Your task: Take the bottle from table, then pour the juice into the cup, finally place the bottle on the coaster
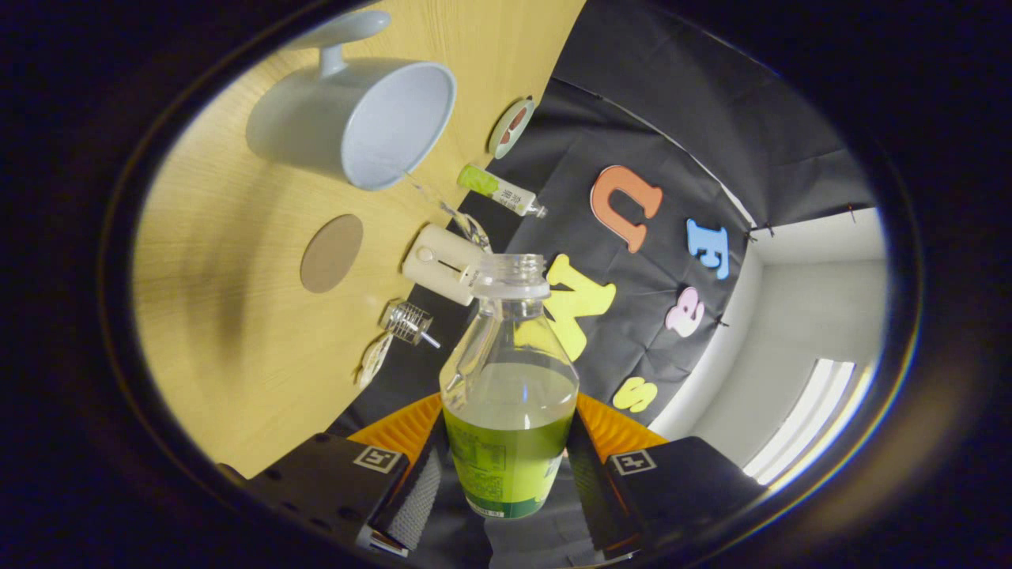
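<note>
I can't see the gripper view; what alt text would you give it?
A hand-held gripper clamps an uncapped, part-full juice bottle between both fingers, the view rolled so the wooden table looks tilted. Beyond the bottle's mouth lie a white cup, seemingly empty, and a round brown coaster, with small items near the table's edge.

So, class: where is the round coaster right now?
In the gripper view, the coaster lies flat on the wooden table, between the white cup and the held bottle.

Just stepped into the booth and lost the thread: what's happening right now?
The hand-held gripper is clamped on the open, uncapped bottle, which holds juice and is tilted relative to the table. The cup sits beyond the fingers, and the round coaster lies bare between cup and gripper.
</note>
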Motion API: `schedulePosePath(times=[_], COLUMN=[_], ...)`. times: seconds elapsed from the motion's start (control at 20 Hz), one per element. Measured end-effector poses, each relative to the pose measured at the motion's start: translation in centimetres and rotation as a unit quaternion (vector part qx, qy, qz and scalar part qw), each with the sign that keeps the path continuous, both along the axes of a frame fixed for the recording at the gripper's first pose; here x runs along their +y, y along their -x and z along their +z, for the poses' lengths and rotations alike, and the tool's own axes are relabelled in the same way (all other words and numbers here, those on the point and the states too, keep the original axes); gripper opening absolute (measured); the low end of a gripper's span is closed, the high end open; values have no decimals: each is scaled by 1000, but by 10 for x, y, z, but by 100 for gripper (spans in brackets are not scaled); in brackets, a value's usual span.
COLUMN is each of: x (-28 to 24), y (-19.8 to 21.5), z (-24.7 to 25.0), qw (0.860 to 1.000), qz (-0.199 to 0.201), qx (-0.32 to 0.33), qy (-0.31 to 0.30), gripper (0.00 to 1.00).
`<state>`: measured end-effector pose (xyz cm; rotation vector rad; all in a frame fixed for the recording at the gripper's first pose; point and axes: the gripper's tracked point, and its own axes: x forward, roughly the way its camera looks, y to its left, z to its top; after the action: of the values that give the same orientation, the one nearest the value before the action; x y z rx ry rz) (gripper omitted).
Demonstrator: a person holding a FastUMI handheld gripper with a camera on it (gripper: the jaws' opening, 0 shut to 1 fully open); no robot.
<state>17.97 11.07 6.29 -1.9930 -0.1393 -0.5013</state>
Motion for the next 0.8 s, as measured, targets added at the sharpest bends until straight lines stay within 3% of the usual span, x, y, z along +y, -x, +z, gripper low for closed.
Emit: schedulePosePath(times=[0.8], x=[22], y=[19], z=[46], qw=[995], qz=[4], qx=[-51], qy=[88], gripper=[81])
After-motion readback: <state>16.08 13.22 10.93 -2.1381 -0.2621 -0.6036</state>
